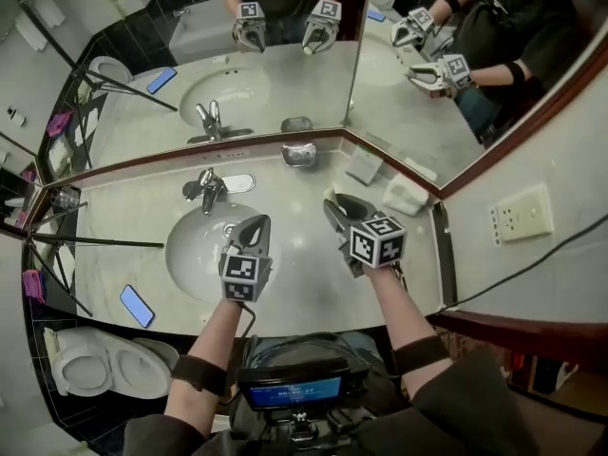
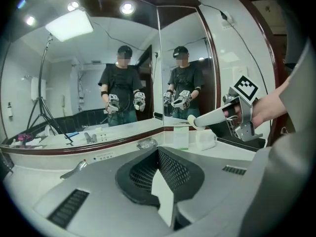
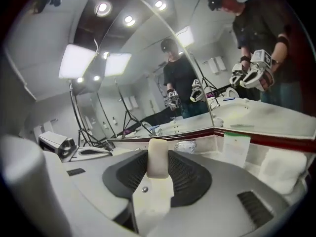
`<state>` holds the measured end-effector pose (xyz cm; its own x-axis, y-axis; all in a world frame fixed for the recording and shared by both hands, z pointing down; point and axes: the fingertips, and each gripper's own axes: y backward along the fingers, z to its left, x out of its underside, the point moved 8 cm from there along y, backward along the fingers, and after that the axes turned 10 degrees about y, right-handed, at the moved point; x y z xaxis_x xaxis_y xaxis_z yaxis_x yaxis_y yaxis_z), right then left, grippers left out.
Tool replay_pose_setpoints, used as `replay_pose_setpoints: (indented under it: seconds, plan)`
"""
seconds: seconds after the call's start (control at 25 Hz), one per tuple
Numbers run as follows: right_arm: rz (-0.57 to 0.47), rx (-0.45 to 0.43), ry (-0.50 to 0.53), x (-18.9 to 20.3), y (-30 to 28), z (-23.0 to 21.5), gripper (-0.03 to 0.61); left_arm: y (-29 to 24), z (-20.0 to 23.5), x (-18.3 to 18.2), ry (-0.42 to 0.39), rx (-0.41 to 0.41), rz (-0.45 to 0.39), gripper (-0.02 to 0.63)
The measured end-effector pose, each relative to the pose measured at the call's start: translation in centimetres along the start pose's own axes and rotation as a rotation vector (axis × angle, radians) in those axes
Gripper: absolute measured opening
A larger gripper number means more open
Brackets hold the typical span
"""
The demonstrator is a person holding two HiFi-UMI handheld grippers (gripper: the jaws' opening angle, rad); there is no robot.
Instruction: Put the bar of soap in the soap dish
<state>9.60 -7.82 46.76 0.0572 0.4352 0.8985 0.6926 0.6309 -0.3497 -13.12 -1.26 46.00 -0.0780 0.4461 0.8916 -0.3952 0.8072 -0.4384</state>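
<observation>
Left gripper [image 1: 255, 228]: over the right rim of the sink [image 1: 190, 255], jaws pressed together, nothing between them. Dish [image 1: 299, 154]: behind the sink to its right, at the mirror corner, seemingly vacant. Right gripper [image 1: 337, 212]: right of the sink, short of the dish, jaws pinching the soap [image 3: 159, 158] by its lower end. Risk: on so narrow a hold the slick bar may pivot or slip out, dropping towards the sink. Soap: cream, smooth, round-edged bar, upright above the pads.
</observation>
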Motion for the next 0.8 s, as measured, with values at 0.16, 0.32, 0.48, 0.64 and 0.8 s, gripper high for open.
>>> replay_pose_setpoints:
  seconds: [0.16, 0.32, 0.48, 0.64, 0.8]
  plan:
    - [-0.02, 0.033, -0.017, 1.5, 3.1, 0.3, 0.144, 0.7, -1.5, 0.1, -0.01, 0.01, -0.002, 0.002]
    - [0.024, 0.043, 0.07, 2.2, 3.7, 0.0, 0.144, 0.9, -2.4, 0.1, -0.027, 0.017, -0.004, 0.002]
    - [0.12, 0.037, 0.25, 3.2, 2.3, 0.2, 0.144, 1.2, -2.6, 0.7, -0.024, 0.01, 0.0, 0.002]
    - [0.256, -0.016, 0.47, 4.8, -0.1, 1.4, 0.144, 1.5, -2.2, 1.6, -0.009, -0.008, 0.01, 0.002]
    - [0.376, -0.093, 0.634, 7.3, -2.7, 2.2, 0.144, 1.7, -1.7, 2.7, 0.008, -0.028, 0.028, 0.002]
